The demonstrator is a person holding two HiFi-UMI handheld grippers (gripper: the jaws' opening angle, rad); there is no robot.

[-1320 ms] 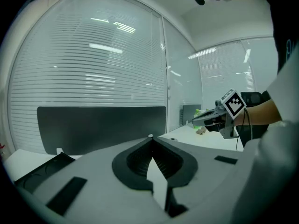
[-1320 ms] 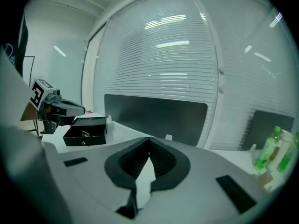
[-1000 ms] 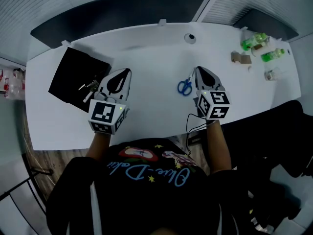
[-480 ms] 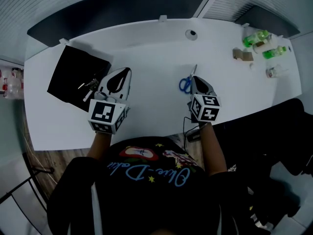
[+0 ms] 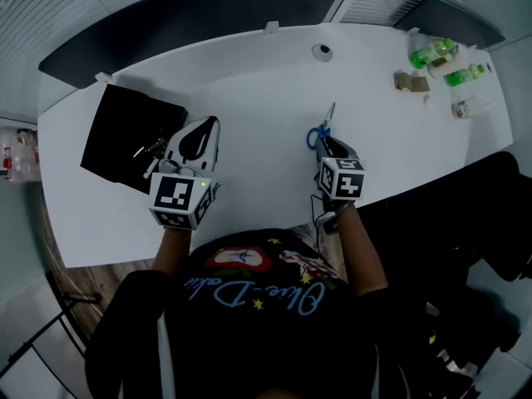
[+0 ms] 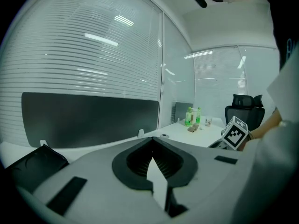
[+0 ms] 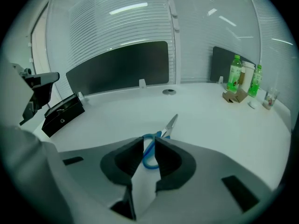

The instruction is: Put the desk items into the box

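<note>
Desk (image 5: 249,81): white, curved, seen from above in the head view.
Box (image 5: 116,127): black and open-topped, at 9 o'clock on the desk; also seen at 9 o'clock in the right gripper view (image 7: 63,112).
Box contents: a few small pale metallic items (image 5: 152,146) are seen on the dark interior near the box's 3 o'clock edge; too small to identify.
Scissors (image 5: 319,131): blue-handled, flat on the desk just right of centre, outside the box and well apart from it, blades aimed toward 12 o'clock.
Right gripper (image 5: 327,143): tilted down at the scissors; its jaws have just been opening and stand apart. In its own view the blue handle loops (image 7: 150,154) are seen in the gap between them, not pinched.
Left gripper (image 5: 208,127): held just beside the box's 3 o'clock edge, jaws closed together with nothing between them (image 6: 152,141).
Far corner, 2 o'clock: two green bottles (image 5: 432,54), a brown carton piece (image 5: 410,81) and a clear cup (image 5: 463,106) are grouped there.
</note>
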